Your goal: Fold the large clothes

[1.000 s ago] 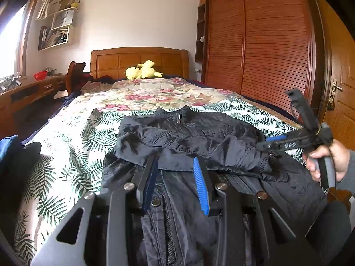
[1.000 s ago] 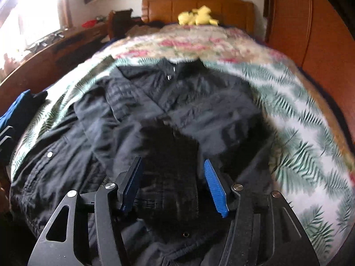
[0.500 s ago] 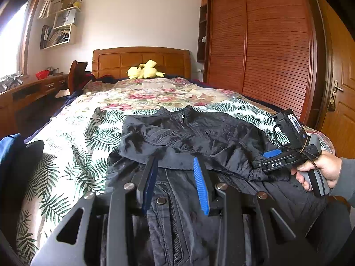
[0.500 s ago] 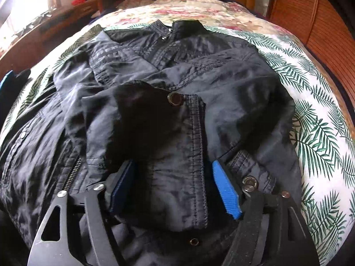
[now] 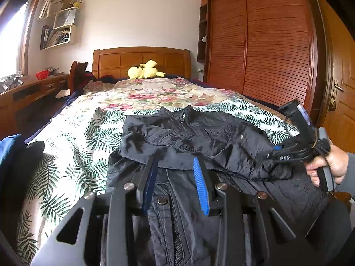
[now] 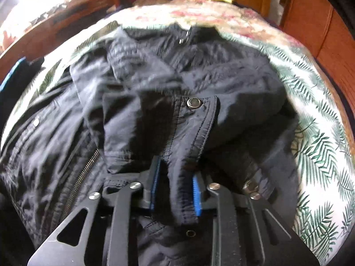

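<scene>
Presently, a dark jacket (image 5: 199, 137) is spread on the bed (image 5: 73, 146), collar toward the headboard (image 5: 142, 59), with one sleeve laid across the chest. The cuff (image 6: 188, 137) of that sleeve is pinched between the narrowed fingers of the right gripper (image 6: 175, 188), apparently so that the sleeve can be drawn and placed flat over the body. The left gripper (image 5: 175, 184) is held with its fingers spread above the lower front by the zip; nothing is gripped between them, and it seems to be kept ready to pin or smooth the cloth. A yellow plush toy (image 5: 145, 72) lies by the headboard, well clear of the work. A blue garment (image 5: 10, 153) sits at the bed's left edge. The fold itself is obstructed only by the jacket's own bunched fabric; the wardrobe (image 5: 261, 51) stands to the right.
</scene>
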`<state>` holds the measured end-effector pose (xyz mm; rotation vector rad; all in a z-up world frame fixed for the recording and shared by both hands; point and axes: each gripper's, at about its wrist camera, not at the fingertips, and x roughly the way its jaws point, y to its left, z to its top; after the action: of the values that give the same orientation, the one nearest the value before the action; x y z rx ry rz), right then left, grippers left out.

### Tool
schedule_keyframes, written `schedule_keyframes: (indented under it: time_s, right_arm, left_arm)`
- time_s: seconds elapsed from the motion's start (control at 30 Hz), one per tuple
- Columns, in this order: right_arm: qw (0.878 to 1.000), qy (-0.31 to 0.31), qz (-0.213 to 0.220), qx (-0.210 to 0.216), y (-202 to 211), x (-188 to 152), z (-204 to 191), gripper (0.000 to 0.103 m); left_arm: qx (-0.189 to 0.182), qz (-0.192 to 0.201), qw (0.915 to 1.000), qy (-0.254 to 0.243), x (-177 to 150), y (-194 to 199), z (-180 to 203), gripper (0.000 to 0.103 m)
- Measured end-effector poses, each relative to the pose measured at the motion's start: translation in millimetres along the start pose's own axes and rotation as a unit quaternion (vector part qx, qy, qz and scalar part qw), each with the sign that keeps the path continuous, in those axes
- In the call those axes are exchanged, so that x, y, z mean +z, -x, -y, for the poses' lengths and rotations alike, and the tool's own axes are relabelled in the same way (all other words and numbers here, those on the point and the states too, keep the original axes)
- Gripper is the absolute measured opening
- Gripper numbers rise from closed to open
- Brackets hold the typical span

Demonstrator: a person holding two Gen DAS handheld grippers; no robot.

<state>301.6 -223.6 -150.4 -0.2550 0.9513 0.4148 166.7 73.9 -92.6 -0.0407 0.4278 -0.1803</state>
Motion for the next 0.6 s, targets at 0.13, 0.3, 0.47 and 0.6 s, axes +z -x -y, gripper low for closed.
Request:
schedule_keyframes:
  time_s: [0.13, 0.3, 0.47, 0.6]
  right_arm:
    - [0.998, 0.007, 0.048, -0.029, 26, 6, -7, 0.019]
    - [0.994, 0.044, 0.087, -0.052, 47, 12, -23, 0.013]
    - [0.993, 0.054, 0.103, -0.025, 56, 14, -36, 0.011]
    - [0.992, 0.061, 0.109, 0.006, 61, 12, -53, 0.011]
  left_arm:
    - [0.001, -0.002, 1.0, 0.001, -1, -2, -1, 0.032]
    - [0.002, -0.005, 1.0, -0.002, -1, -5, 0, 0.032]
    - [0.002, -0.005, 1.0, -0.002, -2, -5, 1, 0.032]
    - [0.004, -0.005, 1.0, -0.001, -2, -6, 0, 0.032]
